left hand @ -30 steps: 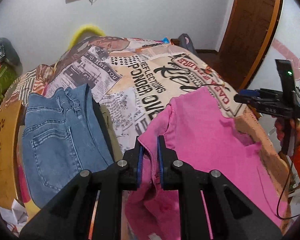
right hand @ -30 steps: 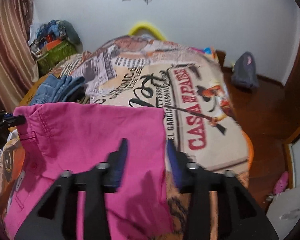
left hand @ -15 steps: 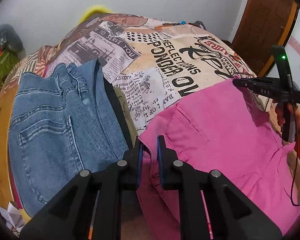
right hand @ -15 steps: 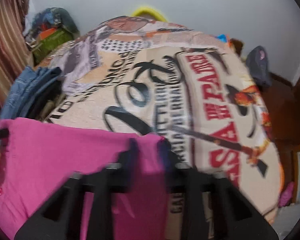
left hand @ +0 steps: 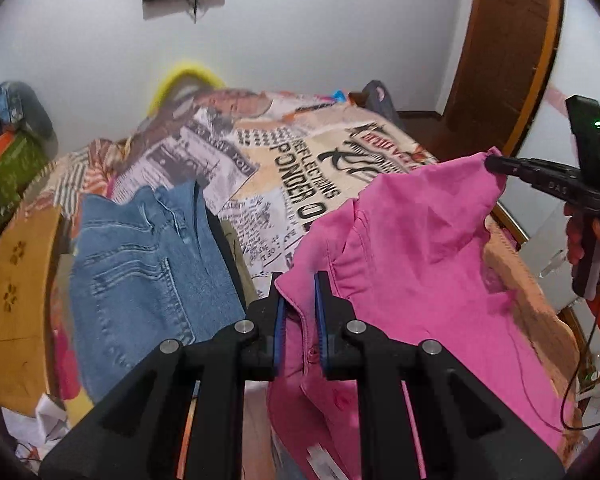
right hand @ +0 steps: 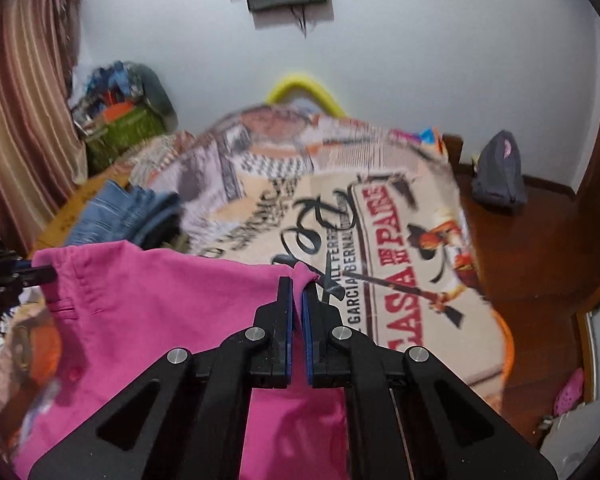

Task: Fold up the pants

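Note:
Pink pants (left hand: 412, 240) hang stretched above the printed bedspread (left hand: 300, 168), held at both top corners. My left gripper (left hand: 298, 286) is shut on the pants' near left corner, by the waistband. My right gripper (right hand: 297, 292) is shut on the opposite corner, a small tuft of pink cloth poking out past its tips. In the left wrist view the right gripper (left hand: 496, 162) shows at far right, pinching that corner, with a hand below it. In the right wrist view the pink pants (right hand: 148, 312) span to the left gripper (right hand: 40, 274) at the left edge.
Folded blue jeans (left hand: 148, 264) lie on the bed's left side, beside a yellow wooden board (left hand: 20, 300). A green bag (right hand: 128, 128) and a curtain (right hand: 16, 92) stand at left. A grey backpack (right hand: 500, 176) sits on the wooden floor at right, near a door (left hand: 508, 52).
The right gripper closed from open onto the pants' corner. Both grippers dipped toward the bed and then rose, lifting the pink pants off the bedspread.

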